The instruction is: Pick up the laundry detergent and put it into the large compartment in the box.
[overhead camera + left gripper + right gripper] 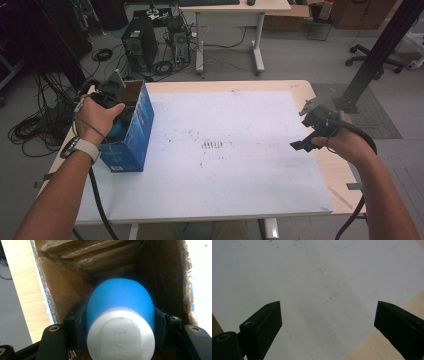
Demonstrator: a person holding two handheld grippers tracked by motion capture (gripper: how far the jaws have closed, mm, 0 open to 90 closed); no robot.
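your left tool (120,325) is clamped on a blue bottle (120,300) with a white cap (121,336), seemingly inside the cardboard box (134,127), while your right tool (328,322) hangs with jaws apart above the surface (312,277).

The open rectangular cardboard box (131,131) is bright blue on its outer sides, with small pale print low on the front, and plain brown inside, glossy where tape crosses the folds (75,255). The rounded plastic bottle (120,302) is a vivid sky blue with a white cap. The flat rectangular sheet (225,165) covering the table is white, peppered with dark specks and a short row of black marks near its middle. The wooden table edge (330,170) around it is pale tan. The 2 grippers, left gripper (120,325) and right gripper (327,317), are black, with brass-coloured rings at the screw holes. A wristband (84,148) is off-white.
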